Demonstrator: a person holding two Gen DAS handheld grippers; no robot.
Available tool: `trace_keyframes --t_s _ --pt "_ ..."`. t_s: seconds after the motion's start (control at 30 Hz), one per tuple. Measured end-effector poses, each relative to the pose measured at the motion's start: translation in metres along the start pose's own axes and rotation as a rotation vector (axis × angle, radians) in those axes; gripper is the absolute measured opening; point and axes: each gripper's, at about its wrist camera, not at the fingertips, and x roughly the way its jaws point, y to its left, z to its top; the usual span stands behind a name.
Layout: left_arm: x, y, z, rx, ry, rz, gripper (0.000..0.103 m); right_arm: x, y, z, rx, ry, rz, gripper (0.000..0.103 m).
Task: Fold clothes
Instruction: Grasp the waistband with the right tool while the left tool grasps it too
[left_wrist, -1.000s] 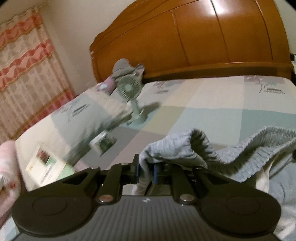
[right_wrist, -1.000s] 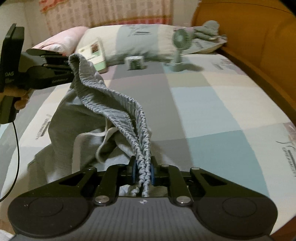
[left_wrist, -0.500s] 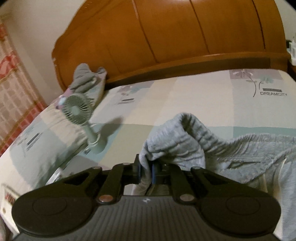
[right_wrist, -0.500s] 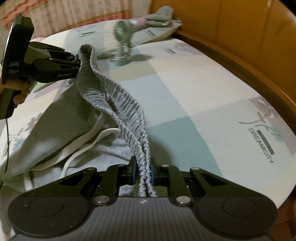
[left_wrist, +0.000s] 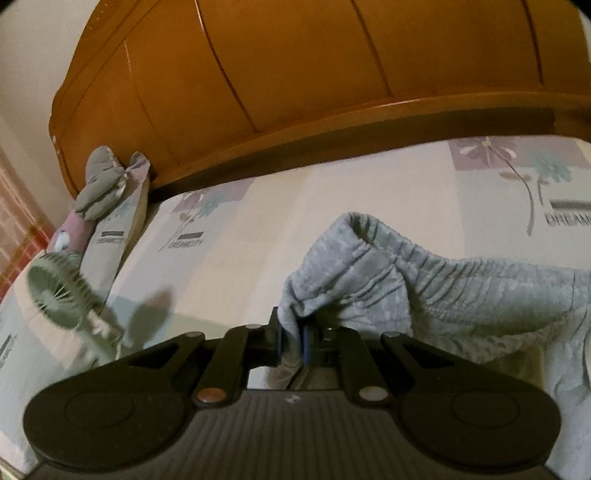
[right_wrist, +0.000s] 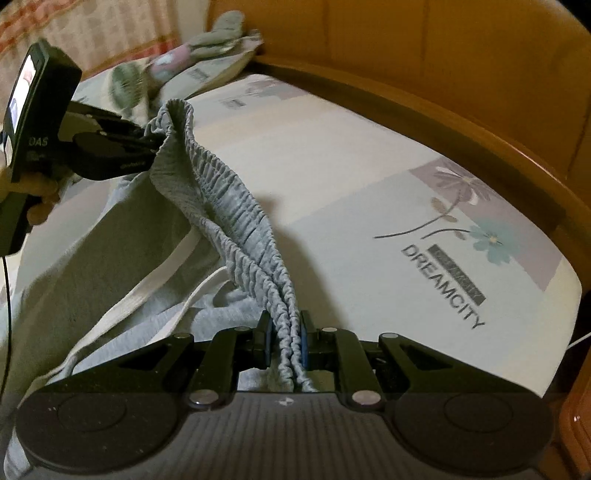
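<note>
Waistband (right_wrist: 236, 218) stretched between both grippers

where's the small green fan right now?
The small green desk fan stands on the patterned bedsheet at the left edge of the left wrist view, beside the pillow and below the wooden headboard; left of the grey sweatpants.

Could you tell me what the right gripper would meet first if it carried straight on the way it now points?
Probably the bed sheet. The right gripper, shut on the grey waistband, points down across bare sheet toward the wooden headboard; depth is unclear.
</note>
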Motion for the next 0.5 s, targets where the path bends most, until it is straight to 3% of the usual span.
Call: trace_keyframes --t_s 0.13,0.2,0.3,0.33,0.43,0.5 --pt "0.027 -0.01 0.012 -0.013 0.033 -0.02 0.009 0.02 -0.021 0.006 0.065 0.034 0.002 0.016" --pt "0.036 -0.013 0.012 -0.018 0.051 -0.035 0.018 0.025 -0.025 0.004 0.069 0.044 0.004 0.018" --pt "0.041 -0.011 0.011 -0.055 0.081 -0.065 0.02 0.027 -0.03 -0.001 0.07 0.05 0.001 0.03" --pt "0.039 -0.008 0.011 -0.066 0.078 -0.066 0.023 0.022 -0.032 -0.002 0.07 0.039 -0.006 0.037" --pt "0.029 0.001 0.011 -0.102 0.063 -0.062 0.035 0.005 -0.035 -0.002 0.071 0.0 -0.017 0.042" --pt "0.021 0.008 0.012 -0.124 0.056 -0.068 0.041 -0.008 -0.038 -0.001 0.075 -0.032 -0.032 0.051"
